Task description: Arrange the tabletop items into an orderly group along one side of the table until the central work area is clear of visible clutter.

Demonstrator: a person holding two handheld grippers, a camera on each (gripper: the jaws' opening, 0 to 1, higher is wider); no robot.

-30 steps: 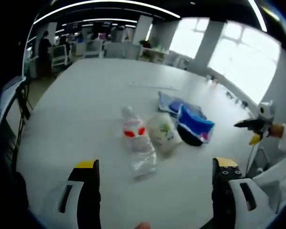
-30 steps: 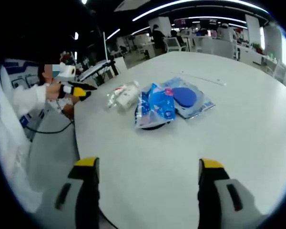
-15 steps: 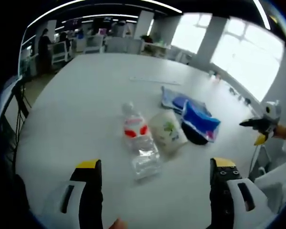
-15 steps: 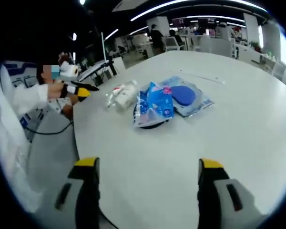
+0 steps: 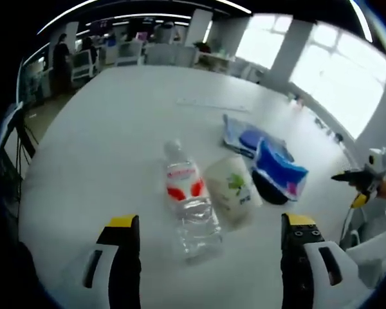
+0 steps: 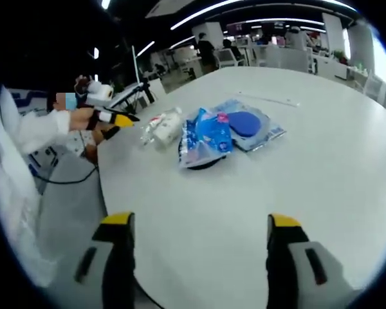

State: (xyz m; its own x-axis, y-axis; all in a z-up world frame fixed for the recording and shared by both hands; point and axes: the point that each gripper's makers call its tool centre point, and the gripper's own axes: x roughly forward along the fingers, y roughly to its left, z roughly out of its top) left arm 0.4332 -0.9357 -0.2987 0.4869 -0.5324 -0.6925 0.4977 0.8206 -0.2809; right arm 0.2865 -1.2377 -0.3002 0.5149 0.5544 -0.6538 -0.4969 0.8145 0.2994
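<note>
On the white table (image 5: 103, 129) a clear plastic bottle (image 5: 188, 201) with a red label lies on its side, cap pointing away. A white pouch (image 5: 235, 190) with a green print lies right beside it. Further right a blue packet (image 5: 280, 168) rests over a black round thing (image 5: 269, 190), and behind them lies a clear bag with a blue item (image 5: 248, 137). My left gripper (image 5: 206, 241) is open, just short of the bottle. My right gripper (image 6: 196, 237) is open over bare table, with the blue packet (image 6: 206, 136), bottle (image 6: 156, 126) and bag (image 6: 248, 124) well ahead.
A thin white strip (image 5: 212, 105) lies on the far table. The right gripper (image 5: 363, 183) shows at the left gripper view's right edge; the left gripper (image 6: 112, 118), held by a person's hand, shows at the right gripper view's left. Desks and chairs (image 5: 125, 55) stand behind the table.
The left gripper view has moved closer to the bottle and pouch, which now look larger and lower. In the right gripper view the left gripper has edged toward the bottle.
</note>
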